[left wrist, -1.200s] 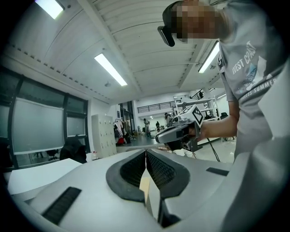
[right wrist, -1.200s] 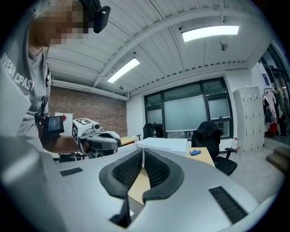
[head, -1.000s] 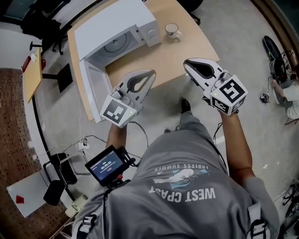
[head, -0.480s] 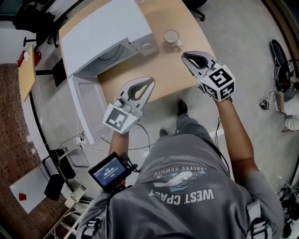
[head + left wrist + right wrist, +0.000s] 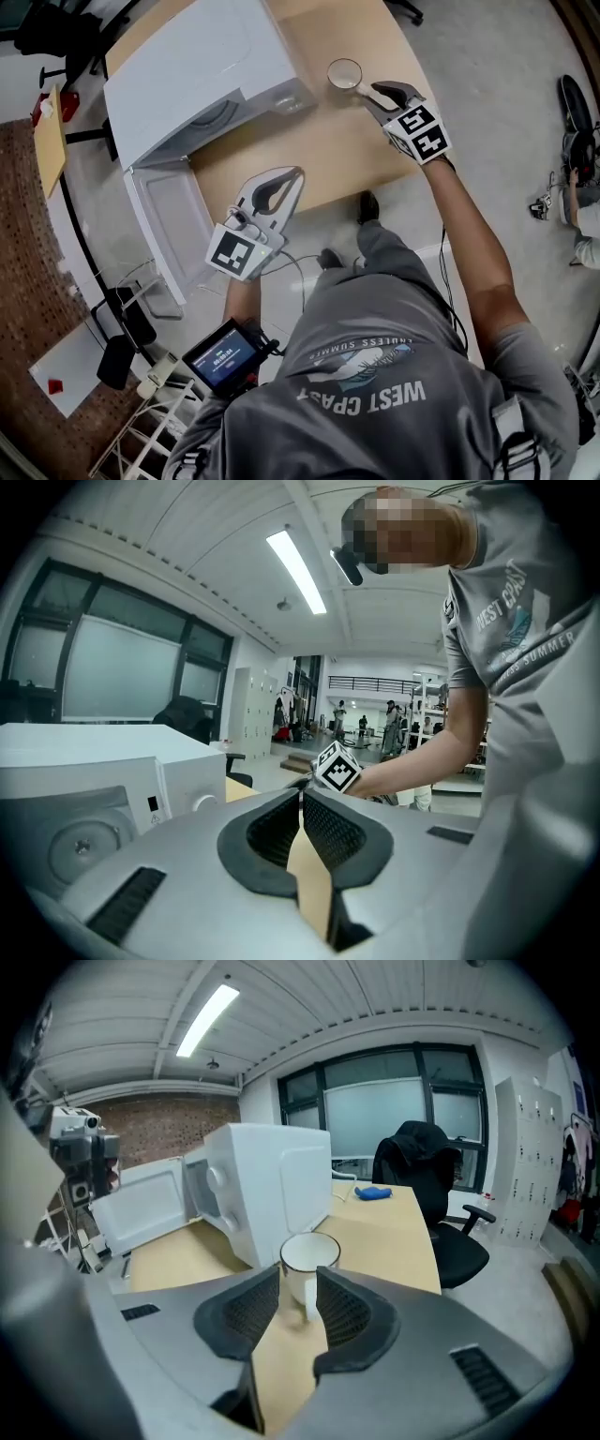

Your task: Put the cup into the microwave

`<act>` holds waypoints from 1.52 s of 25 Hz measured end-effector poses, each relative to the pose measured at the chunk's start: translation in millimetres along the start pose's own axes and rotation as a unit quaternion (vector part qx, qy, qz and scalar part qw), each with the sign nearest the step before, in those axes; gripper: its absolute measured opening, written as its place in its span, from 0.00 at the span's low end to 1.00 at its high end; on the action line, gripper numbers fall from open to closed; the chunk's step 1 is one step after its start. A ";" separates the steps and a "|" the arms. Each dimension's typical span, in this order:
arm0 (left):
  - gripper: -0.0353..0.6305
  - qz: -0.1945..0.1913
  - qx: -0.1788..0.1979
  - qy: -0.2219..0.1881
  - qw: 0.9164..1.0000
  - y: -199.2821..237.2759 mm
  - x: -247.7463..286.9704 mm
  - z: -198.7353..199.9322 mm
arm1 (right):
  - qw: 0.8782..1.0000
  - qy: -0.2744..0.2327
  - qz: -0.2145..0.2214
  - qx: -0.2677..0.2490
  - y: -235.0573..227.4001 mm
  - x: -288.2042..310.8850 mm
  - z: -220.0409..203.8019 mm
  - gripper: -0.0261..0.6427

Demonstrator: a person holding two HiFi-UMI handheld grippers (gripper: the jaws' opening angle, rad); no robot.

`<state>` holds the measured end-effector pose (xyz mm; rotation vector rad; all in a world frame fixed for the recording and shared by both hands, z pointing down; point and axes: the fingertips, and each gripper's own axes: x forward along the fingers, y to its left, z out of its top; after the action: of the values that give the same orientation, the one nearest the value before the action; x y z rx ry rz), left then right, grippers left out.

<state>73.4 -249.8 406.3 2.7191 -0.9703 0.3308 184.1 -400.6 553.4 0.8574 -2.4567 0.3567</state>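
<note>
White cup (image 5: pixel 345 73) stands on table (image 5: pixel 309 155) at 3 o'clock of open microwave (image 5: pixel 202 70), handle (image 5: pixel 307 1299) between right gripper (image 5: pixel 375 92) jaws, which have just been opening and stand spread; left gripper (image 5: pixel 281 178) jaws pressed together, empty.

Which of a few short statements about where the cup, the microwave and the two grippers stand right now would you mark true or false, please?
1. The microwave has its door open. True.
2. The cup sits inside the microwave. False: it stands on the table beside the microwave.
3. The right gripper is clamped shut on the cup. False: its jaws have just been opening and stand apart, with the cup's handle between them, unpressed.
4. The left gripper has its jaws together with nothing between them. True.
</note>
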 end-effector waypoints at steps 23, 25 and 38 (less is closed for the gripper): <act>0.09 0.032 -0.010 0.030 0.999 18.4 2.1 -13.9 | 0.999 0.013 0.022 -0.039 -3.2 41.1 -28.8 0.15; 0.09 0.035 -0.005 0.026 0.999 17.5 -2.0 -9.5 | 0.999 0.007 0.026 -0.041 3.2 32.6 -20.2 0.15; 0.09 0.032 0.025 -0.012 0.999 5.7 -59.3 20.3 | 0.998 -0.054 0.021 -0.035 86.6 -64.7 61.8 0.15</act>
<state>27.6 -225.0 370.8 2.7472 -1.0710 0.3385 148.9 -326.2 459.9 0.8168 -2.5735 0.2434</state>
